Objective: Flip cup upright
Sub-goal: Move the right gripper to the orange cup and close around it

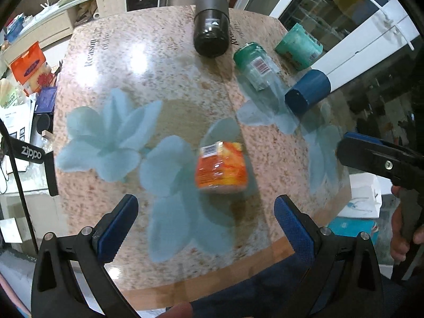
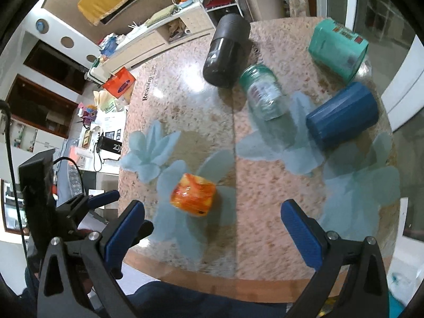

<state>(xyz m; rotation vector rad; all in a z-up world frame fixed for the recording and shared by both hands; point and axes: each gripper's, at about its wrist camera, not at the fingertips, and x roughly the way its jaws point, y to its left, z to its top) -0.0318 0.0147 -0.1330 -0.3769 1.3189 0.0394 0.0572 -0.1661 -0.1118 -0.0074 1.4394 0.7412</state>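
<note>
Several cups lie on their sides on the table [image 1: 159, 66]. An orange-yellow cup [image 1: 222, 168] lies nearest, just ahead of my open, empty left gripper [image 1: 206, 225]; it also shows in the right wrist view [image 2: 193, 194]. A black cup [image 1: 210, 25] [image 2: 226, 53], a clear green-tinted cup [image 1: 255, 65] [image 2: 265, 92], a teal cup [image 1: 299, 46] [image 2: 338, 49] and a blue cup [image 1: 308, 92] [image 2: 341, 115] lie farther back. My right gripper [image 2: 212, 230] is open and empty over the near table edge, and shows at the right of the left wrist view [image 1: 344, 148].
The table has a speckled pink top [image 2: 265, 198] with pale blue flower prints. A cluttered desk with an orange box [image 1: 27, 65] stands to the left. A window frame [image 1: 371, 39] is at the right. My legs are below the near edge.
</note>
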